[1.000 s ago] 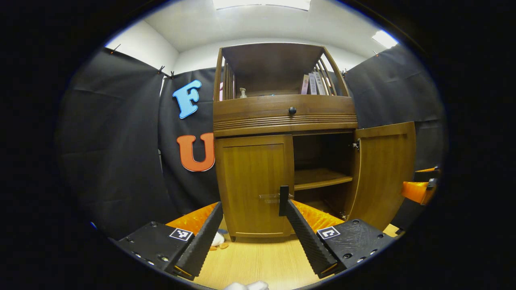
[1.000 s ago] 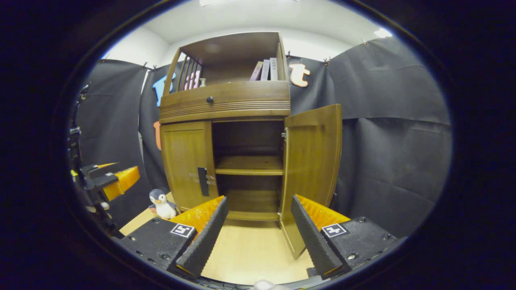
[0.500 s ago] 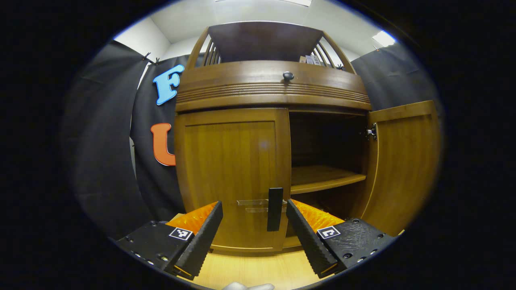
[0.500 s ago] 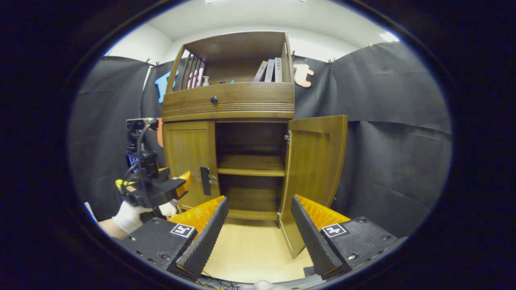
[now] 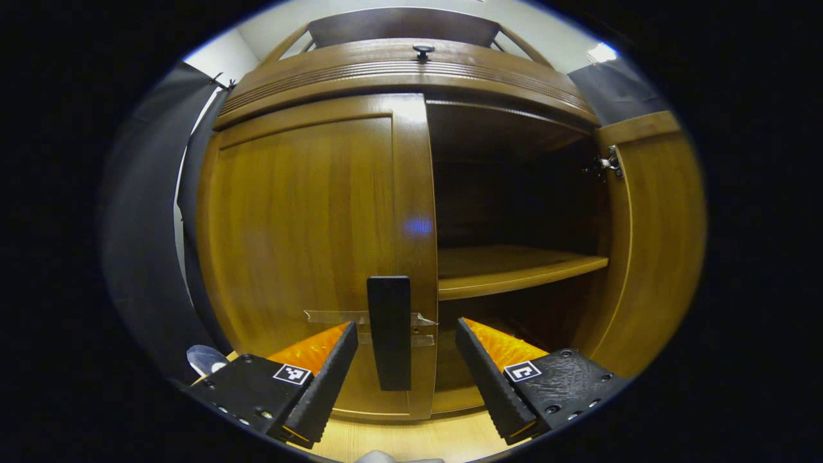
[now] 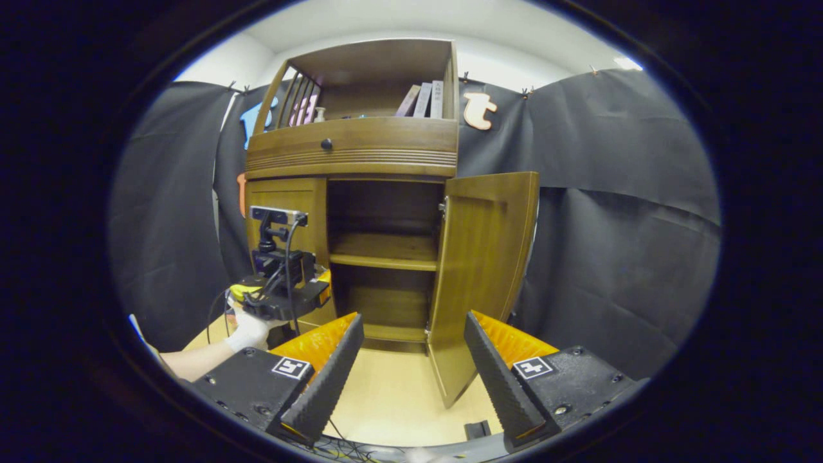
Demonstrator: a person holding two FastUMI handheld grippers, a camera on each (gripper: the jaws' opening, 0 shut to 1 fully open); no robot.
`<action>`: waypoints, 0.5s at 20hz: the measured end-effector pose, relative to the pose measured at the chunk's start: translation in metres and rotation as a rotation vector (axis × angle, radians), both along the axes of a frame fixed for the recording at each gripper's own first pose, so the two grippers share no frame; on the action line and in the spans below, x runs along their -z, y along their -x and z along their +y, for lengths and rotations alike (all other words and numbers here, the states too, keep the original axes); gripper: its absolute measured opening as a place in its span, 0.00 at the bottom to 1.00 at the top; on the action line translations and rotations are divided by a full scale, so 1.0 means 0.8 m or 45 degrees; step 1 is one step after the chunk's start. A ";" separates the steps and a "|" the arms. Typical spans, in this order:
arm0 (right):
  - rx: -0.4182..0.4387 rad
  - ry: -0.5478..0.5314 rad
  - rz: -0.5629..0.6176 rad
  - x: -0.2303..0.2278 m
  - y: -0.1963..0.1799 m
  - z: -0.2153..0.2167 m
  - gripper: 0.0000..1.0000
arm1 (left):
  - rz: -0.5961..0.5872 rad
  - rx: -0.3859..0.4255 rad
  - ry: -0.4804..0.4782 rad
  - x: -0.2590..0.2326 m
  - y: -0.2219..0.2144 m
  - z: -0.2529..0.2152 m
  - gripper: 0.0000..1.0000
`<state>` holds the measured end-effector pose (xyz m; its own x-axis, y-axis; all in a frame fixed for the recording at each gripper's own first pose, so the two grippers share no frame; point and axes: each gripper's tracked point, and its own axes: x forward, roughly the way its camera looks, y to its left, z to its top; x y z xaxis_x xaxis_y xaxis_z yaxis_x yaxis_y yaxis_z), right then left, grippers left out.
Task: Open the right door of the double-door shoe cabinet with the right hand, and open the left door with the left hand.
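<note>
Shoe cabinet (image 6: 360, 161) against the booth wall: right door (image 6: 485, 270) swung open, left door (image 5: 308, 257) closed. Left gripper (image 5: 405, 370), jaws wide, straddles the left door's handle (image 5: 389, 331) without touching. Right gripper (image 6: 411, 366), jaws wide, hangs before the open compartment.
</note>
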<state>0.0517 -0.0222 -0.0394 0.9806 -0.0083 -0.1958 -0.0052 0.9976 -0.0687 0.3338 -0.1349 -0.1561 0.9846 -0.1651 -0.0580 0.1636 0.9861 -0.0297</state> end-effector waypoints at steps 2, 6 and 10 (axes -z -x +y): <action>-0.010 0.004 0.008 0.001 -0.002 0.000 1.00 | -0.014 -0.015 0.000 0.002 -0.014 0.000 0.97; -0.022 0.000 0.021 0.002 -0.009 0.000 1.00 | -0.012 -0.026 0.035 0.002 -0.018 0.004 0.60; -0.049 -0.005 0.030 0.004 -0.013 0.007 1.00 | 0.012 -0.015 0.041 0.007 -0.016 0.016 0.30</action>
